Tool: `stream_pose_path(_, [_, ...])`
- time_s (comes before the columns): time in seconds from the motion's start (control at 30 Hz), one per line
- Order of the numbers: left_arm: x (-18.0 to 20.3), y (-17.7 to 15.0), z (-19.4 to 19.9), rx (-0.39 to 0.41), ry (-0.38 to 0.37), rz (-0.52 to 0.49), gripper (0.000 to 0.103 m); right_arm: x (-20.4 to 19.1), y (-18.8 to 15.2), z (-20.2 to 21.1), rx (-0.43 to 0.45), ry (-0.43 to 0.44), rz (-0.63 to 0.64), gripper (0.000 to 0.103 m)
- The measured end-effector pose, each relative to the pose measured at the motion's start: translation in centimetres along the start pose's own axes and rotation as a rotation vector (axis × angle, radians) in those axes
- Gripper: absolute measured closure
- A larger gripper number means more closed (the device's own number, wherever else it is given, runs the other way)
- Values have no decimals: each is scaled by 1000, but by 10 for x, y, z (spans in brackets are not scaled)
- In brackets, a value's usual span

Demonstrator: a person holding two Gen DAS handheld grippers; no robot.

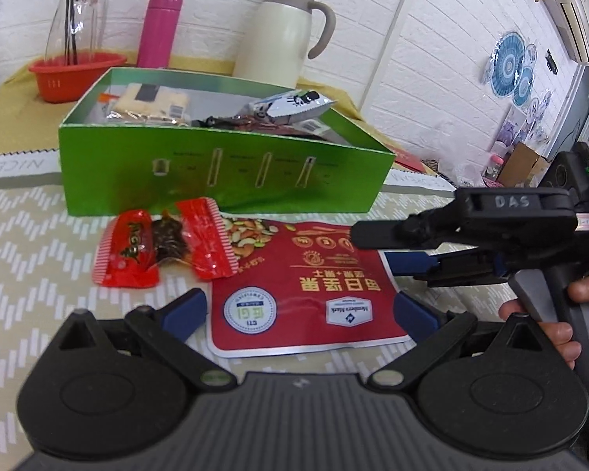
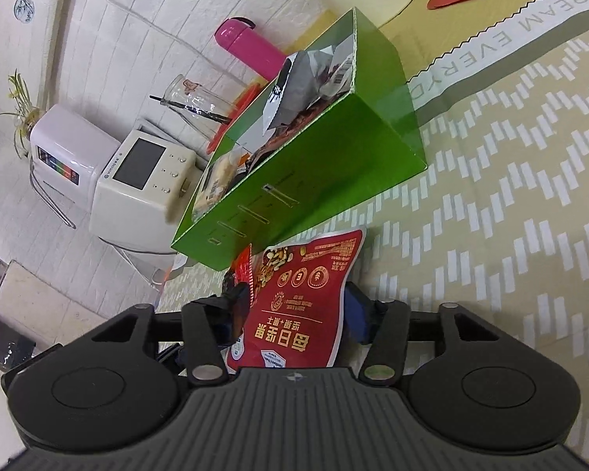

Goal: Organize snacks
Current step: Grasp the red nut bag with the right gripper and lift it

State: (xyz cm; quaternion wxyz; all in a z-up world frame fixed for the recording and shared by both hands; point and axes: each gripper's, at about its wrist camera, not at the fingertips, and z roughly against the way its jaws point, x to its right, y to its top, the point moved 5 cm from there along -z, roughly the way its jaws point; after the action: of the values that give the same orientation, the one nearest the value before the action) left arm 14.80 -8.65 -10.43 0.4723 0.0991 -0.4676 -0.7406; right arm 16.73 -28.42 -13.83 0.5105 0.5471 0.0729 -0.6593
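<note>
One large red nut pouch (image 1: 306, 286) lies flat on the desk (image 1: 31, 243) just near of the one green box (image 1: 224, 172), which already has several snack packets in it. Two small red packets (image 1: 161, 247) lie touching the pouch's far left corner. The left gripper (image 1: 300, 310) has its fingers wide apart on either side of the pouch, gripping nothing. The right gripper (image 2: 294, 314) has its fingers (image 1: 408, 265) spread about the pouch's right edge, not yet closed on it
</note>
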Motion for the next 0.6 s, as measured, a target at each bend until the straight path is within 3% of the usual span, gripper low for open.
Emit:
stream_pose_path(0.03, [0, 0, 0, 2, -4, 3, 2, -1, -1, -1, -3, 1, 12, 34])
stream_pose_path(0.07, [-1, 0, 1, 4, -7, 10, 2, -2, -3, -3, -10, -1, 27, 46])
stream_pose_path(0.1, [-2, 0, 1, 5, -10, 15, 2, -3, -5, -5, -23, -8, 43, 64])
stream_pose_path(0.2, [-4, 0, 3, 6, -5, 20, 2, -11, -10, -2, -6, -11, 101, 72])
stream_pose_path(0.3, [-7, 0, 5, 4, -16, 29, 2, -20, -10, 13, 38, 44, 114, 80])
stream_pose_path(0.4, [-14, 1, 8, 4, -84, 105, 1, -31, -10, 29, 82, 99, 127, 84])
stream_pose_path(0.6, [-33, 4, 16, 15, -207, 292, 1, -31, -7, 49, 120, 219, 30, 84])
